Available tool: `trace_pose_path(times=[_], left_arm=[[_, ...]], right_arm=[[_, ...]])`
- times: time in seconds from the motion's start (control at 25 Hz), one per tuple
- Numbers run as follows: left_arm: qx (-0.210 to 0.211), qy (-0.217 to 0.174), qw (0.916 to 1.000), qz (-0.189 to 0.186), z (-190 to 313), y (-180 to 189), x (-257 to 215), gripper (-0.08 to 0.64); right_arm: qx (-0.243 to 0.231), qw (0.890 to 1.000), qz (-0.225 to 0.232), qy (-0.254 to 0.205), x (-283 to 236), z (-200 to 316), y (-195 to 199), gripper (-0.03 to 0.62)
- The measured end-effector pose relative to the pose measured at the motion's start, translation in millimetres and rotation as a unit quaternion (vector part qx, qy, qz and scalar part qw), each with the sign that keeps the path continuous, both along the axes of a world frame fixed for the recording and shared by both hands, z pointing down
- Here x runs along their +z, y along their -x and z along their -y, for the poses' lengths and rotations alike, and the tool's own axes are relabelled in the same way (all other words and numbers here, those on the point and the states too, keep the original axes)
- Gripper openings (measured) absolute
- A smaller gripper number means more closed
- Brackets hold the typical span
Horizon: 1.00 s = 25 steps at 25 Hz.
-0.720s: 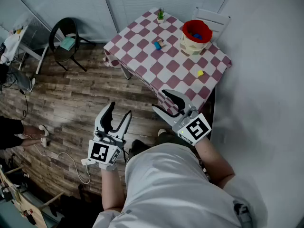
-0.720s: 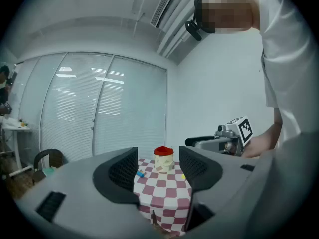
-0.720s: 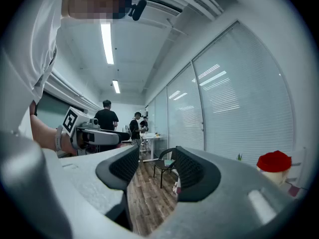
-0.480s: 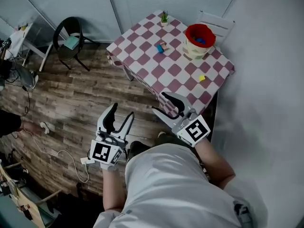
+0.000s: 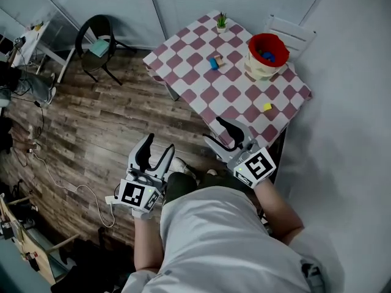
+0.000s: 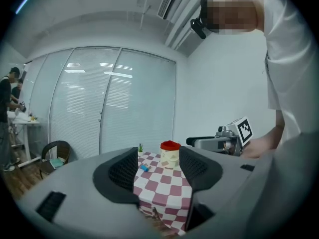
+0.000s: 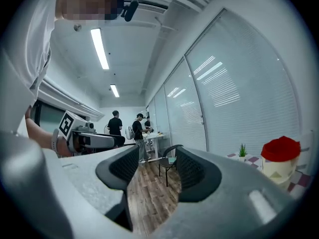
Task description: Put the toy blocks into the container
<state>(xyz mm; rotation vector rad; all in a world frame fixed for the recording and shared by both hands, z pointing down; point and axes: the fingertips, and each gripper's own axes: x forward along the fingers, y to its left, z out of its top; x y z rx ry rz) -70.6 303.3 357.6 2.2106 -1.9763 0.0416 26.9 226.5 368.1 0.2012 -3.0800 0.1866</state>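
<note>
A table with a red-and-white checked cloth (image 5: 197, 78) stands ahead of me. On it sits a cream container with a red rim (image 5: 267, 55), with blue pieces inside. A blue block (image 5: 213, 63) lies beside a small tan block (image 5: 220, 60) near the table's middle. A yellow block (image 5: 267, 107) lies nearer me. My left gripper (image 5: 157, 146) hangs open and empty over the wooden floor. My right gripper (image 5: 216, 133) is open and empty just short of the table's near edge. The left gripper view shows the container (image 6: 170, 153) and blue block (image 6: 144, 168) far off.
A tiny potted plant (image 5: 221, 23) stands at the table's far corner, and a white chair (image 5: 292, 33) is behind the table. A black chair (image 5: 98, 44) stands on the floor at left. A white wall runs along the right. Cables (image 5: 73, 189) lie on the floor. People (image 7: 115, 127) stand by a far desk.
The view has shifted: the table and container now sit a little further right and lower. Both grippers stay open and empty, nearly unmoved in front of the person.
</note>
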Motion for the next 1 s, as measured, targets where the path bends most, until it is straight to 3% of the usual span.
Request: trace_pose_path(times=[0.24, 0.72, 1.0], left_arm=[[-0.001, 0.003, 0.9999, -0.013, 17.9, 44.7, 12.1, 0.241], [-0.013, -0.027, 0.9993, -0.022, 46.8, 197.0, -1.2, 0.241], [-0.023, -0.029, 0.9989, -0.028, 52.6, 243.2, -0.4, 0.241]], right_arm=[[0.002, 1.0, -0.022, 0.011, 14.6, 19.5, 44.5, 0.233], [-0.002, 0.999, -0.051, -0.006, 6.9, 59.6, 194.4, 0.233], [-0.011, 0.998, -0.066, -0.01, 11.4, 68.2, 242.2, 0.233]])
